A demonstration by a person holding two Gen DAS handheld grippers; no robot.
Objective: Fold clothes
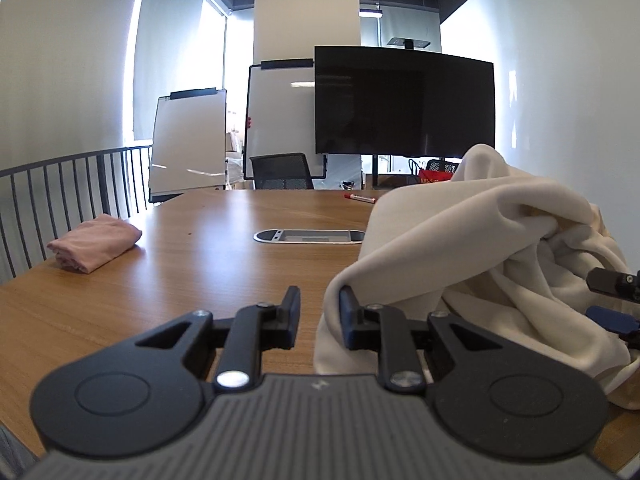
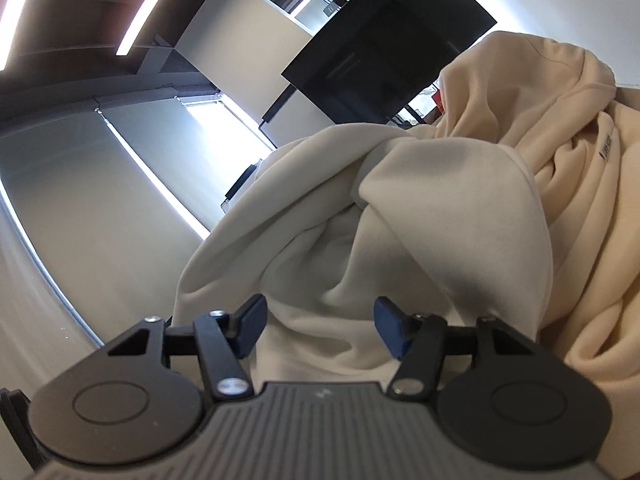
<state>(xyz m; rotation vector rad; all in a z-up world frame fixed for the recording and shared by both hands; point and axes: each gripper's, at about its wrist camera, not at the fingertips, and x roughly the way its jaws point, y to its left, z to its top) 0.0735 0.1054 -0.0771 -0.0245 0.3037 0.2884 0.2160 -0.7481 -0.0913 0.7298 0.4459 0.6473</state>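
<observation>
One small dark tag [image 2: 607, 146] sits on the cream hoodie [image 1: 480, 240], its writing too small to read; that hoodie is heaped on the wooden table [image 1: 180, 280] right of the cable hatch [image 1: 310, 236]; your left gripper [image 1: 320, 312] is released, a hem draped over one finger [image 1: 349, 312], bare table showing in the gap; your right gripper [image 2: 318, 326] is spread wide, fabric between, not squeezed; a folded pink garment [image 1: 94, 242] lies left of the hatch; a red marker [image 1: 360, 198] and a dark screen [image 1: 404, 100] are beyond it.
</observation>
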